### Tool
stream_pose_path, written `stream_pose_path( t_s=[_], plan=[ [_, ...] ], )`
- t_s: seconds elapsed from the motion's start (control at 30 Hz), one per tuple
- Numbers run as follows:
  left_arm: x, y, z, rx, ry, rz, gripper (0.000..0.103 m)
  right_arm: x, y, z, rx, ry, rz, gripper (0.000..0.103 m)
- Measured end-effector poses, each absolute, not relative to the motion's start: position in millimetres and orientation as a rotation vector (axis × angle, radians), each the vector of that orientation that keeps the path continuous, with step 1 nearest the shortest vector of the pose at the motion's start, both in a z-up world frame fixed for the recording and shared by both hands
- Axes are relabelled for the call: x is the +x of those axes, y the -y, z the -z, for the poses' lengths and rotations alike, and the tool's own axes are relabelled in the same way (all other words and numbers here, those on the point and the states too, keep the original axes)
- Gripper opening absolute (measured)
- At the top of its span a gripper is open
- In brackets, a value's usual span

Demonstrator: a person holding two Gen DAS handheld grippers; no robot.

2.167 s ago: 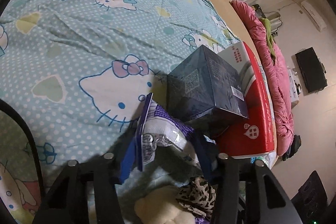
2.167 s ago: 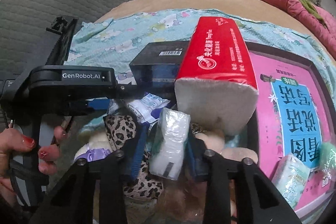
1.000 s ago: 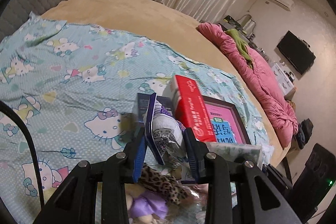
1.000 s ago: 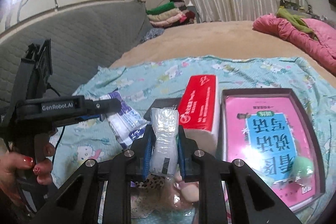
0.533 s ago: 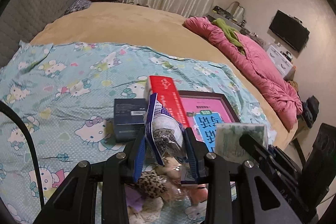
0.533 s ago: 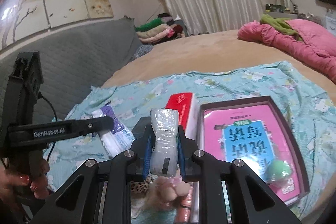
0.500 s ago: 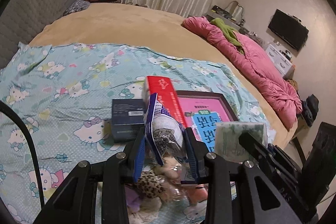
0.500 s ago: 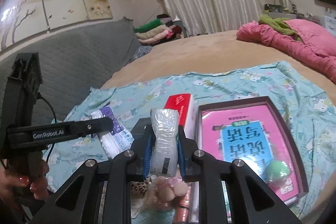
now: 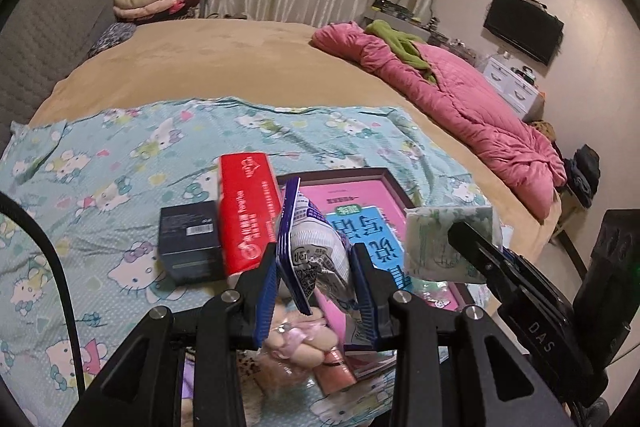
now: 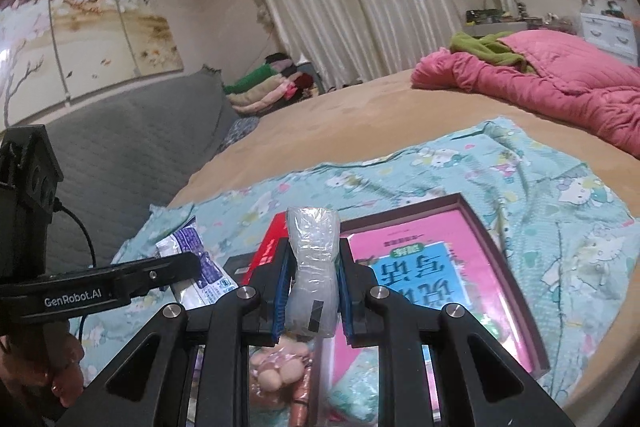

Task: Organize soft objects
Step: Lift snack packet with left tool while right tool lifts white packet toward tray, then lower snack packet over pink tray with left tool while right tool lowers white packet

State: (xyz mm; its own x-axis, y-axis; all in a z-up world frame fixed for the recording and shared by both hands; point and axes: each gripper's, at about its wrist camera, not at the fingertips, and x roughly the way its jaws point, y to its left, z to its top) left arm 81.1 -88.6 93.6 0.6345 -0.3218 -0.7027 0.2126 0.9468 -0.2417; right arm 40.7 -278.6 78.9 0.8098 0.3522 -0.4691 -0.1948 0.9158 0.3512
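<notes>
Above the patterned sheet (image 9: 120,155), my left gripper (image 9: 316,279) is clamped on a purple-and-white crinkly packet (image 9: 308,247), and my right gripper (image 10: 312,291) is pinched tight on a small clear-wrapped tissue pack (image 10: 312,267). Both packs hang clear of the bed. Judgement: both are being carried to a sorting spot; I should hold pressure steady, since film wrap slips, and lower each flat before releasing. Containers: the shallow dark-rimmed tray (image 10: 516,267) holds a pink book. A red tissue block (image 9: 248,215) and a dark box (image 9: 188,243) stand just beside it.
</notes>
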Motion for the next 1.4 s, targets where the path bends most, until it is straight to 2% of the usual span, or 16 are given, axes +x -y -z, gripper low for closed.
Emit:
stream_pose_path(
  t_s=[0.73, 1.4],
  plan=[
    [102.0, 156.2, -63.8, -0.005, -0.893, 0.341, 0.036, 42.1, 326.9, -69.7, 0.381, -0.551, -0.213, 0.021],
    [132.9, 168.3, -18.0, -0.033, -0.954, 0.307, 0.036, 60.4, 352.1, -20.8, 0.498, -0.710, -0.180, 0.021]
  ],
)
